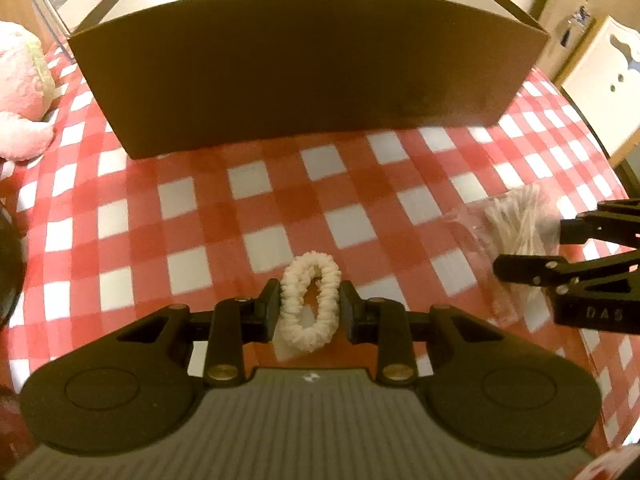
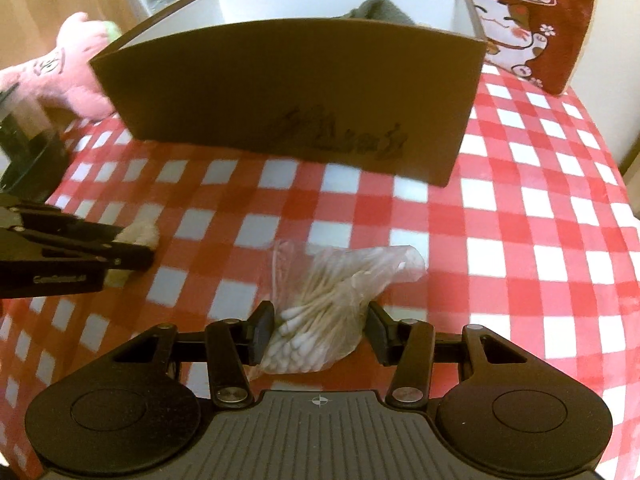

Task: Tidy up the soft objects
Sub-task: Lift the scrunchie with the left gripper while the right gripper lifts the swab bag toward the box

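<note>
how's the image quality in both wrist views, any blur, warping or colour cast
Left wrist view: warm yellowish cast, fisheye bows the brown box and checked tablecloth; the scrunchie is sharp, the cloth slightly smeared. Right wrist view: same bowing, the box print and cloth motion-blurred, the bag of cotton swabs clearer.

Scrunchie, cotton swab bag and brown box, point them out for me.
scrunchie (image 1: 310, 302): left wrist view, its fabric loop.
cotton swab bag (image 2: 320, 320): right wrist view, the swab bundle.
brown box (image 2: 280, 92): right wrist view, near wall.
</note>
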